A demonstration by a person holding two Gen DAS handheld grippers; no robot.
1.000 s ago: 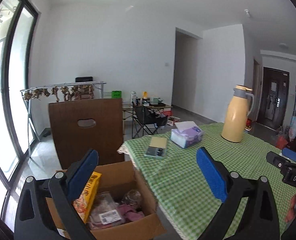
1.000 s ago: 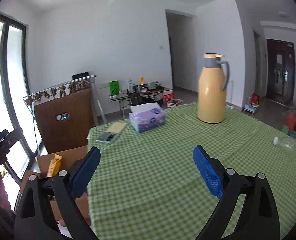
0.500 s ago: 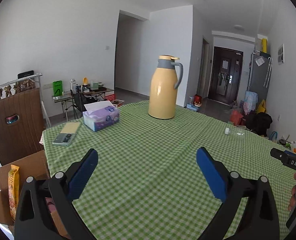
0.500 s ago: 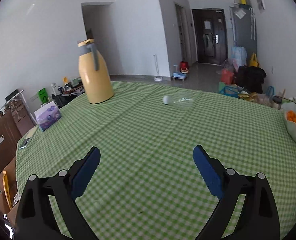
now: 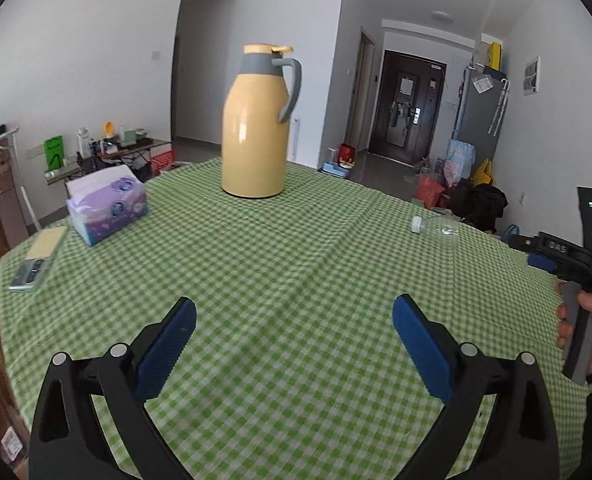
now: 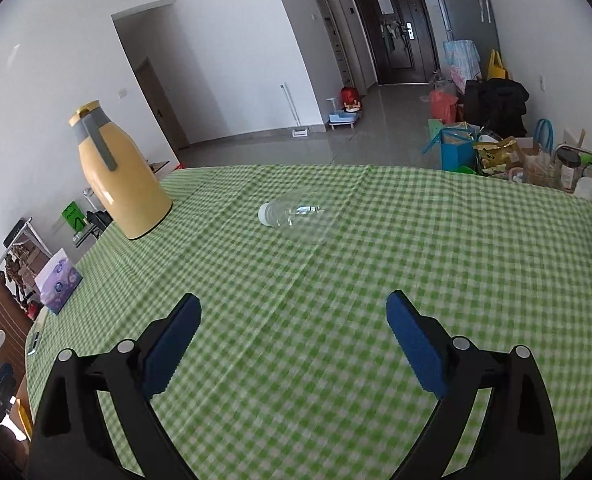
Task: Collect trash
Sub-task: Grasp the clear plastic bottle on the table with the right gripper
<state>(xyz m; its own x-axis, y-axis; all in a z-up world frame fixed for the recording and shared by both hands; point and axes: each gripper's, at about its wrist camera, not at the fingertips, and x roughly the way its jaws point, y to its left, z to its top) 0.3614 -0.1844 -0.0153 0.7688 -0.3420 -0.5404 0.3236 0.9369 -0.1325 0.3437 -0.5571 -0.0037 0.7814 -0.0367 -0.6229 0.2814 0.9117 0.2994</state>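
Clear bottle (image 6: 296,218) lying on the checked desk (image 6: 336,300).
Both grippers' jaws are held wide apart, with nothing gripped.

left gripper (image 5: 293,322) gapes wide above the green checked tablecloth (image 5: 296,248), yellow jug (image 5: 254,128) beyond.

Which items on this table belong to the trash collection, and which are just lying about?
Belongs to the job:
- clear empty plastic bottle with white cap, lying on its side
- left gripper and right gripper, both open and empty

Just lying about:
- tall yellow thermos jug with grey handle
- purple tissue box
- small digital scale
- green checked tablecloth
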